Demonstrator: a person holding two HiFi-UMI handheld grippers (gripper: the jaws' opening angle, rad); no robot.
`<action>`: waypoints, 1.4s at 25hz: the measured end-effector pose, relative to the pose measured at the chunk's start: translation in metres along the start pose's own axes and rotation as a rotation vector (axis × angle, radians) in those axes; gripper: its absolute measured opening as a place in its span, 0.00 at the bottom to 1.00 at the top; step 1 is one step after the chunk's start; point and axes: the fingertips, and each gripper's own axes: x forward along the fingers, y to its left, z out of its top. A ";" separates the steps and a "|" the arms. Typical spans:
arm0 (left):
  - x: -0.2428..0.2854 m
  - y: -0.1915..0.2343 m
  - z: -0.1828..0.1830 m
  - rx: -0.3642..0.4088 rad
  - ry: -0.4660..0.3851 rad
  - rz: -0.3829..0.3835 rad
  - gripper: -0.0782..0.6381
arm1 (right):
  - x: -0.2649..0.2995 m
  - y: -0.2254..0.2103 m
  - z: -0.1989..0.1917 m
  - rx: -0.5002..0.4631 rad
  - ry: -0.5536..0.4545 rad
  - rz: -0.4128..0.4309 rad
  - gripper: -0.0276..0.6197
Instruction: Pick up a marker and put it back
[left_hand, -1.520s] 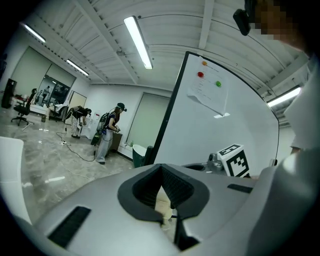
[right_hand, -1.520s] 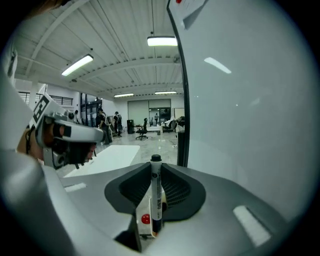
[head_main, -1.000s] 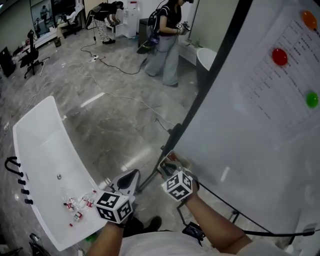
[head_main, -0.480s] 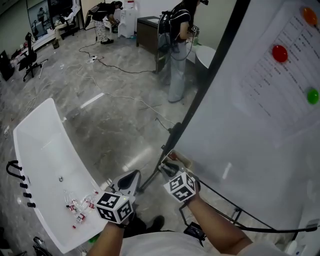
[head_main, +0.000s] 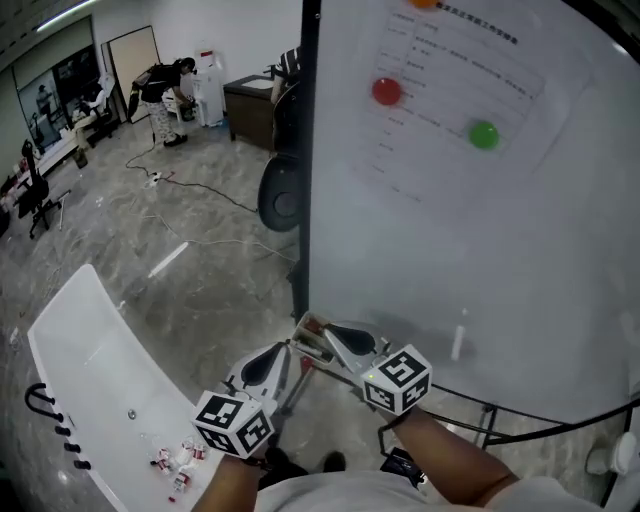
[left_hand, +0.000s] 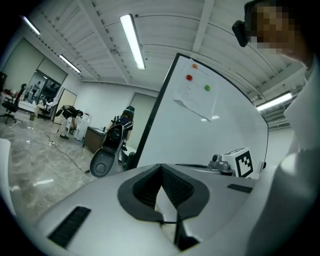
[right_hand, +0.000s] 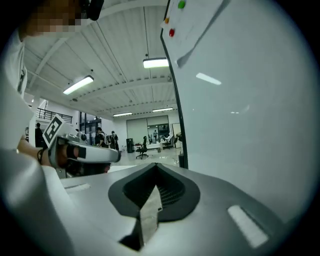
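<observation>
My right gripper (head_main: 334, 338) (right_hand: 156, 170) is shut, and I see nothing between its jaws. It hovers just in front of the whiteboard's (head_main: 450, 230) lower left corner, beside a small ledge (head_main: 311, 325) on the board's bottom edge. My left gripper (head_main: 264, 364) (left_hand: 161, 172) is also shut and empty, a little lower and to the left. A small red thing (head_main: 304, 362) shows between the two grippers; I cannot tell whether it is a marker. No marker is clearly in view.
A long white tub-shaped table (head_main: 85, 340) lies at the left, with several small red and white items (head_main: 175, 460) near its close end. The board's black stand (head_main: 300, 250) rises by my grippers. A person (head_main: 165, 90) bends over far back. Cables cross the grey floor.
The head view has swung right, so the whiteboard now faces me and fills more of the picture. The right gripper has drawn back slightly from the board's corner. The nearby standing person is out of view.
</observation>
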 end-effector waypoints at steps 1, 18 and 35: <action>0.002 -0.011 0.007 0.010 -0.012 -0.011 0.11 | -0.010 0.002 0.012 0.004 -0.017 0.002 0.05; 0.000 -0.101 0.060 0.168 -0.077 -0.051 0.11 | -0.095 0.036 0.097 -0.023 -0.132 0.034 0.05; -0.008 -0.097 0.060 0.156 -0.088 -0.031 0.11 | -0.092 0.046 0.099 -0.021 -0.136 0.067 0.05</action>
